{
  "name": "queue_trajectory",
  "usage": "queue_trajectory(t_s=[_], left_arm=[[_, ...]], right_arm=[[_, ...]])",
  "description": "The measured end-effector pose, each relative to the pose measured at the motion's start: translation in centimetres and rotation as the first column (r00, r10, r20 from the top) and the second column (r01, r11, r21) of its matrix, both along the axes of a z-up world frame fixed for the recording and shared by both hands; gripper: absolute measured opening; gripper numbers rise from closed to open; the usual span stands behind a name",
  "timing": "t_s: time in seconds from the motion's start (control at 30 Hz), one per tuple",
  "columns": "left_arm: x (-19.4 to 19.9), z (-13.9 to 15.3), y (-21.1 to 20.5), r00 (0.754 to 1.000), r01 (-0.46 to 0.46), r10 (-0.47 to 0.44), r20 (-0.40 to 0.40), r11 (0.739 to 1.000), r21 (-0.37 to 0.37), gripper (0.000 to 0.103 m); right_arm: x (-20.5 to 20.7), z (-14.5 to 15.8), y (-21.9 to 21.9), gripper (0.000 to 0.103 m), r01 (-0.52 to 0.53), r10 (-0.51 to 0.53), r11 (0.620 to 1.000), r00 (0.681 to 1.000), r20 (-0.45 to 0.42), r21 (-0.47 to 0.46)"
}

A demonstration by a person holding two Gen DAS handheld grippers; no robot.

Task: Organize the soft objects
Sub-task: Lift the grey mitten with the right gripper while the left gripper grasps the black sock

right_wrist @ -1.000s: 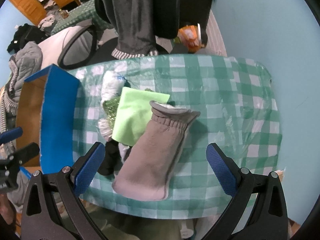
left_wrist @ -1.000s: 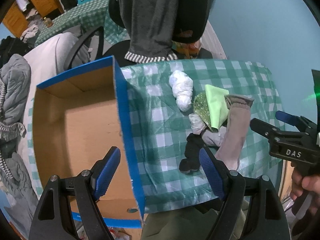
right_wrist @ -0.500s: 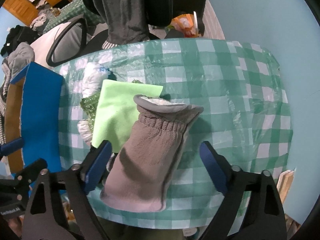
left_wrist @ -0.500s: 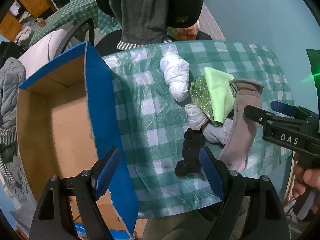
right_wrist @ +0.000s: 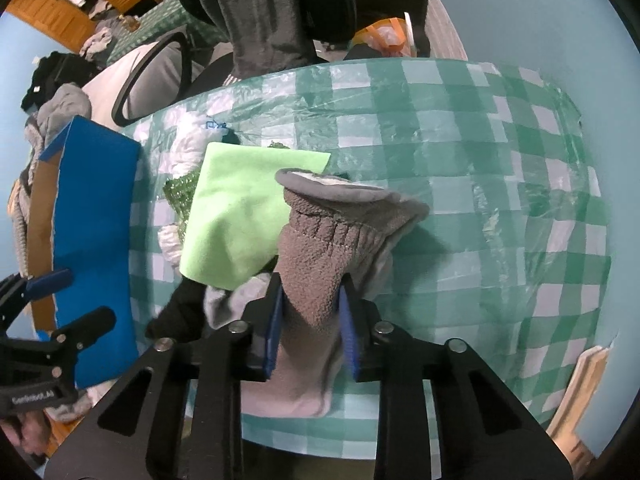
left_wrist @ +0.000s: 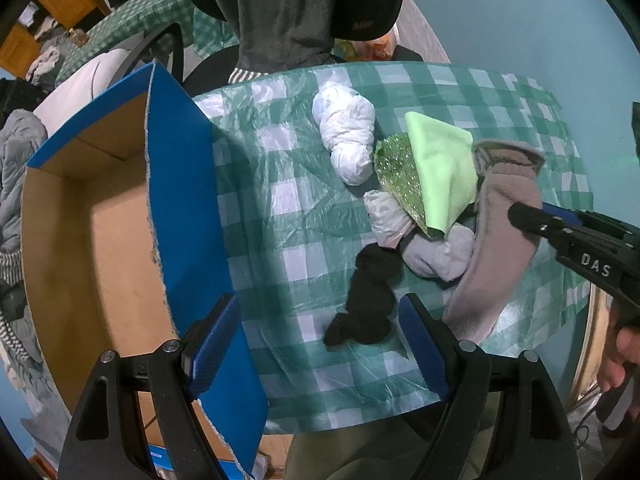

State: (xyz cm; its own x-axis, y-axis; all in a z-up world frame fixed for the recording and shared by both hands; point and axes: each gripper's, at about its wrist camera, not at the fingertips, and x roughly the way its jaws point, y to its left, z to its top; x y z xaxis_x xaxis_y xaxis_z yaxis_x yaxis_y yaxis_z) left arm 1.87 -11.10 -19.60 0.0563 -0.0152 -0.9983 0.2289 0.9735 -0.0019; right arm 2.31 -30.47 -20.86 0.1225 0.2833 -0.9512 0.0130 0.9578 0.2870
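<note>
Pale blue painted wall (right_wrist: 540,20) behind green-and-white checked plastic tablecloth (right_wrist: 500,184), black-framed chair (right_wrist: 156,76), orange wooden cabinet (right_wrist: 76,4) at far left.

A table draped in a green-and-white checked plastic cloth (left_wrist: 304,208) carries the lot. On it, a knotted white plastic bundle (left_wrist: 348,136) sits toward the far side; just beside it a glittery green scrap (left_wrist: 396,176) with a lime-green square cloth (left_wrist: 440,172) on top. A taupe fleece sock (right_wrist: 320,240) stretches toward the near edge, overlapping a pale grey sock (left_wrist: 436,256). A crumpled black sock (left_wrist: 368,300) lies near the front.
</note>
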Motion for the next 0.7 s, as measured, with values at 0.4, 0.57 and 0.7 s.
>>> queue_trajectory(t_s=[0.4,0.57,0.7], left_arm=[[-0.4,-1.7,-1.1,0.999,0.033,-0.032,-0.025,0.999,0.031,0.082],[-0.4,-2.7,-1.5,0.998,0.043,-0.042,-0.051,0.999,0.029,0.082],[-0.3,-3.3,-1.7,0.997,0.041,-0.039,-0.070,0.999,0.027,0.082]], right_arm=[[-0.5,0.6,-4.1,0.019,-0.013,0.012,0.998,1.000,-0.011,-0.061],[-0.6,0.1,-6.7,0.019,-0.002,-0.001,0.996,1.000,-0.024,-0.089],[-0.4,-0.5,-8.0,0.029,0.033,-0.035,0.998,0.999,-0.037,-0.058]])
